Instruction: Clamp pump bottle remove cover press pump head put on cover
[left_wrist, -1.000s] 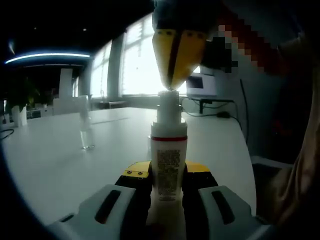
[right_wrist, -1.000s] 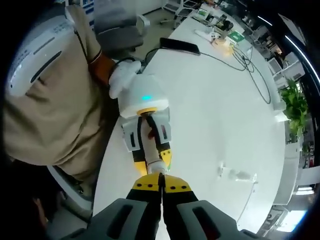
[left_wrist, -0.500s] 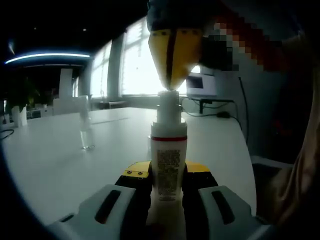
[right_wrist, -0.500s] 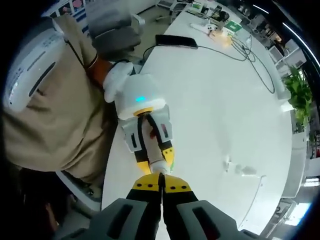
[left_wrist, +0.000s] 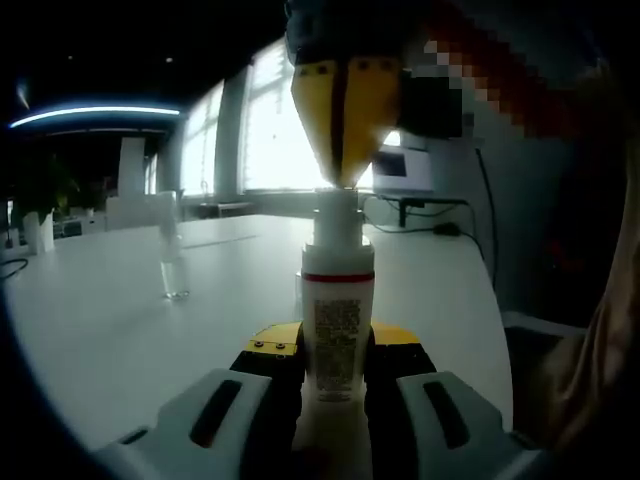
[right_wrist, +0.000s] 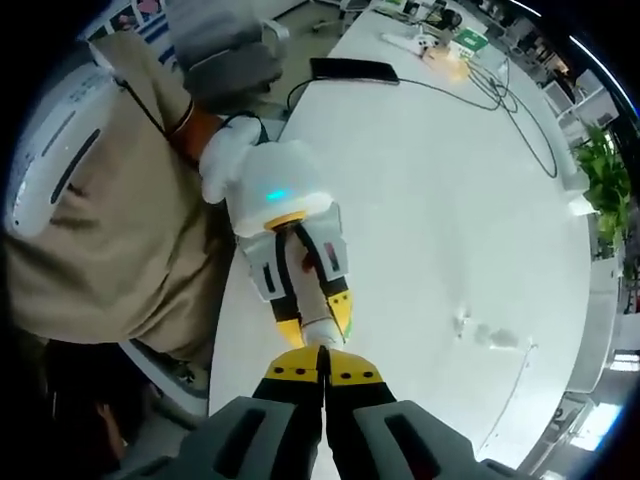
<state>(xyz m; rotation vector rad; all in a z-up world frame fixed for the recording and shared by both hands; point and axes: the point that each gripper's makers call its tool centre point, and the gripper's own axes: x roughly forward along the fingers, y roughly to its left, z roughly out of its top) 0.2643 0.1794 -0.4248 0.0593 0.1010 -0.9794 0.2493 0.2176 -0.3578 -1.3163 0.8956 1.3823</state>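
A white pump bottle (left_wrist: 338, 310) with a red band stands upright, and my left gripper (left_wrist: 336, 345) is shut on its body. Directly above it, my right gripper (left_wrist: 341, 178) points down with its yellow jaws shut, their tips resting on the white pump head (left_wrist: 338, 205). In the right gripper view my right gripper (right_wrist: 322, 362) looks straight down on the bottle's top (right_wrist: 314, 325), which sits between the yellow tips of my left gripper (right_wrist: 317, 318). The clear cover (left_wrist: 172, 245) stands on the white table (left_wrist: 110, 320) to the left, apart from the bottle. In the right gripper view the cover (right_wrist: 488, 335) is to the right.
A person in a tan garment (right_wrist: 110, 230) stands at the table's edge, a gloved hand (right_wrist: 228, 160) holding the left gripper. Cables (right_wrist: 480, 95) and a dark flat device (right_wrist: 350, 70) lie at the far end. A plant (right_wrist: 600, 175) stands beyond the table.
The right gripper's shut tips have eased slightly down and left on the pump head, which sits a little lower. The bottle and left gripper have held still. The right view has shifted.
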